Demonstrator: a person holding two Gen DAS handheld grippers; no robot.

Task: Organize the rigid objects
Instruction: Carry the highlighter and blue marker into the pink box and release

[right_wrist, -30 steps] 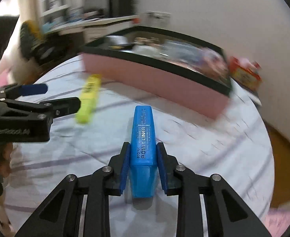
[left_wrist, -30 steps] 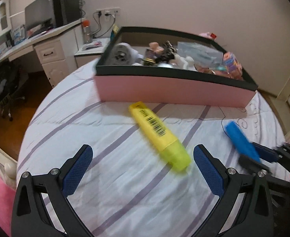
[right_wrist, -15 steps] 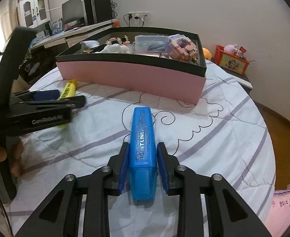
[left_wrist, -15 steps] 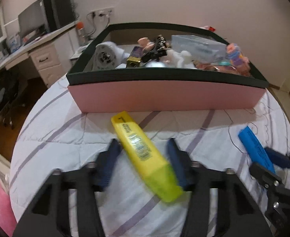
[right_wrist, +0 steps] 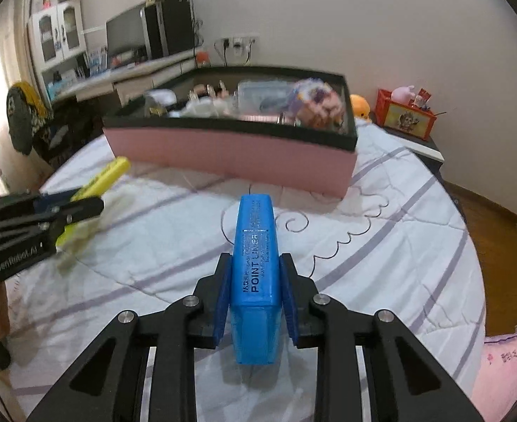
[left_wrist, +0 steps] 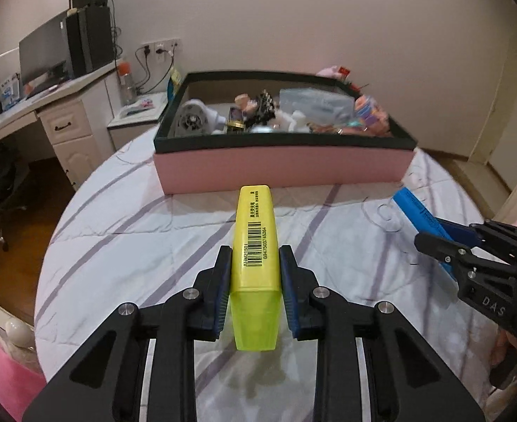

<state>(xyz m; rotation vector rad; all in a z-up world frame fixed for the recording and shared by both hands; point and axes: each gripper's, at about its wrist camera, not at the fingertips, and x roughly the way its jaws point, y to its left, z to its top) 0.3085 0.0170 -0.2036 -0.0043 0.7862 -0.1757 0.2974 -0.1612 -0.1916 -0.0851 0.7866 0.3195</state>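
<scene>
**Both grippers hold a highlighter above the bed**

The left gripper (left_wrist: 254, 281) has its jaws closed on a yellow highlighter (left_wrist: 255, 246), the blue pads pressing its two long sides. The highlighter points straight forward along the fingers, barcode label facing up, its translucent cap end toward the camera. In the right wrist view the same yellow highlighter (right_wrist: 98, 181) shows at the left edge, blurred, lifted clear of the cover with a shadow under it.

The right gripper (right_wrist: 254, 283) grips a blue highlighter (right_wrist: 256, 267) in the same manner, jaws shut against its sides, the printed words "POINT LINER" facing up. From the left wrist view the blue highlighter (left_wrist: 418, 214) sits out to the right, tilted toward the box.

Ahead of both grippers a pink box (left_wrist: 283, 170) with a dark rim rests on the white bed cover (left_wrist: 117, 246), which carries purple stripes and a stitched curl pattern. The box is filled with mixed small items, too jumbled to name surely. Both highlighters are outside it, on its near side. A white desk (left_wrist: 64, 119) with a monitor stands beyond the bed at the left
</scene>
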